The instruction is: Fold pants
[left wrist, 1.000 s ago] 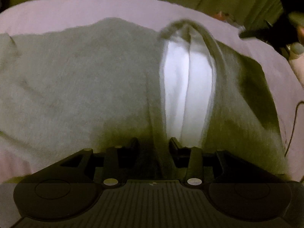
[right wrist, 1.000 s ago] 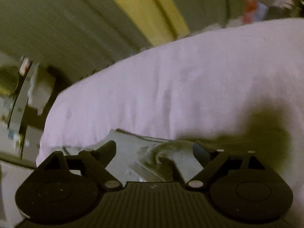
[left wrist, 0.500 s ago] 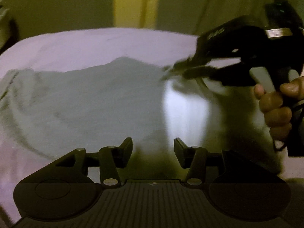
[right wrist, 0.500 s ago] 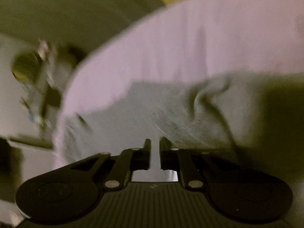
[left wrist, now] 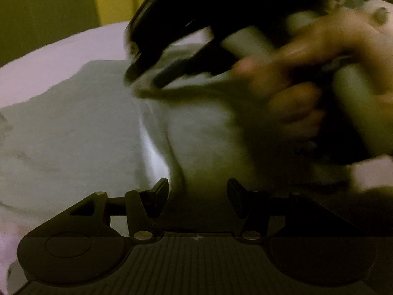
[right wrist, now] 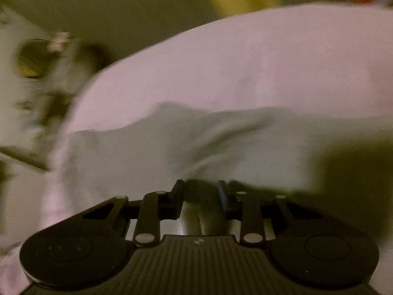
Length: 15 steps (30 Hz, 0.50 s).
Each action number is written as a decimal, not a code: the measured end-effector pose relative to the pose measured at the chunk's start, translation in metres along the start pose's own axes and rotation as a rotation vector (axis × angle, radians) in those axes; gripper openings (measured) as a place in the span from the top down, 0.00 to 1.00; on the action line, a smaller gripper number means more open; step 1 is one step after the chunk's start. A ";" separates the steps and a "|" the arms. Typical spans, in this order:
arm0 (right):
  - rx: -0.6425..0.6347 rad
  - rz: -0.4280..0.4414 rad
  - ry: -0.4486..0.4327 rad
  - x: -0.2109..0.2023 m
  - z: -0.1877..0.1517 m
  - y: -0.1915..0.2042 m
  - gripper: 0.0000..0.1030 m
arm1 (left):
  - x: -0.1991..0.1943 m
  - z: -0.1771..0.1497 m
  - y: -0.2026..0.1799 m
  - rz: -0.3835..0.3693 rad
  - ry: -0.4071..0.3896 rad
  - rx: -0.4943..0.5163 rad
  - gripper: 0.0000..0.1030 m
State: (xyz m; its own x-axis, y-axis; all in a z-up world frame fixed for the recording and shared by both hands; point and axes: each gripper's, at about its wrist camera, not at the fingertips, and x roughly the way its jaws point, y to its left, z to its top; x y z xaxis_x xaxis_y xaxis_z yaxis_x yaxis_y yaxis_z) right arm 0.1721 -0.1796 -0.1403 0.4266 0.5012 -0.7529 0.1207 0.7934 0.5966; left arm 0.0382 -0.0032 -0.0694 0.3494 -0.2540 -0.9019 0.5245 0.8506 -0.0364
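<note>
grey pants (right wrist: pixel 172 152) lie bunched between the opening right gripper (right wrist: pixel 200 191)

The pants (left wrist: pixel 73 142) lie spread on the bed (left wrist: pixel 73 49), short of its far edge. The right gripper (left wrist: pixel 145 78) hangs over their far part, right of the left gripper (left wrist: pixel 197 191).
</note>
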 end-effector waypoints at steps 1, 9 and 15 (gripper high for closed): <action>0.027 0.042 -0.018 -0.003 0.002 0.000 0.71 | 0.006 0.002 0.005 0.049 0.011 -0.018 0.43; 0.095 -0.301 -0.001 -0.082 -0.058 -0.039 0.70 | 0.028 0.009 0.033 0.152 0.039 -0.136 0.35; 0.243 -0.344 0.123 -0.103 -0.151 -0.060 0.70 | 0.004 0.016 0.018 0.186 0.002 -0.100 0.39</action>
State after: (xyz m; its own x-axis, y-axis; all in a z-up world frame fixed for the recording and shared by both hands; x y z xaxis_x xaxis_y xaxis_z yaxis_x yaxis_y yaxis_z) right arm -0.0147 -0.2264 -0.1409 0.2165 0.2706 -0.9380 0.4507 0.8246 0.3419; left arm 0.0618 0.0033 -0.0669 0.4311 -0.0877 -0.8981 0.3716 0.9242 0.0881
